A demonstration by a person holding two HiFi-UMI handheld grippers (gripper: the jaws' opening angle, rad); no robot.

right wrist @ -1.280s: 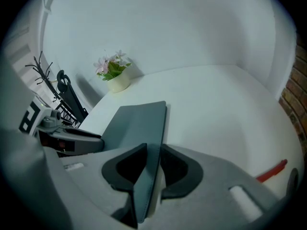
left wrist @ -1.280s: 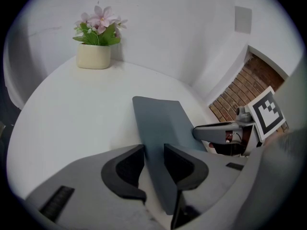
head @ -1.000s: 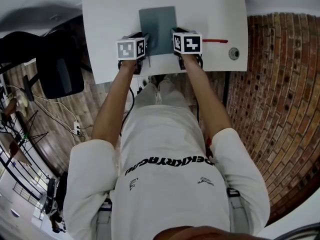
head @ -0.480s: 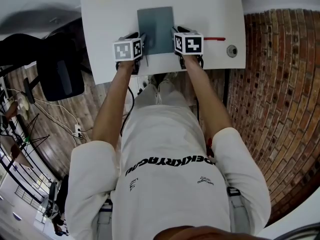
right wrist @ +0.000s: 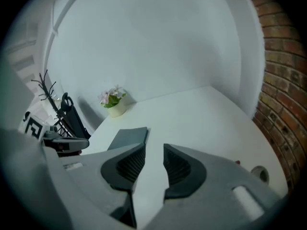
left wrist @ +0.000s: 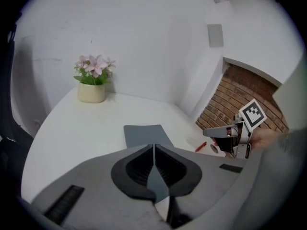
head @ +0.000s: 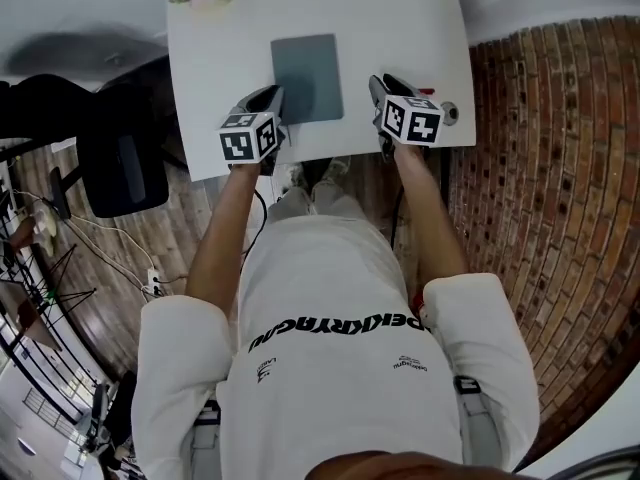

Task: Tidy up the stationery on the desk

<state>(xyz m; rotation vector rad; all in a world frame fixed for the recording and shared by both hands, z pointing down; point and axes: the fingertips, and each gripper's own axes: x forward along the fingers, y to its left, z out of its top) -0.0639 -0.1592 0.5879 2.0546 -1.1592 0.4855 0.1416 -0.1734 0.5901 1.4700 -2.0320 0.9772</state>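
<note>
**Both claws empty beside the notebook**

Left gripper (left wrist: 153,152): jaws just closed, pads together, nothing between. Right gripper (right wrist: 154,159): jaws just widened, apart, empty. They flank the grey notebook (head: 307,64), flat on the desk (head: 400,28). Red pen (left wrist: 200,146) lies loose right of the notebook, probably still to tidy.

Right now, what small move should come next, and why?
Probably swing the right gripper down to the red pen: its tongs have just been opening and hold nothing, and the pen lies loose on the desk, right of the grey notebook.
</note>
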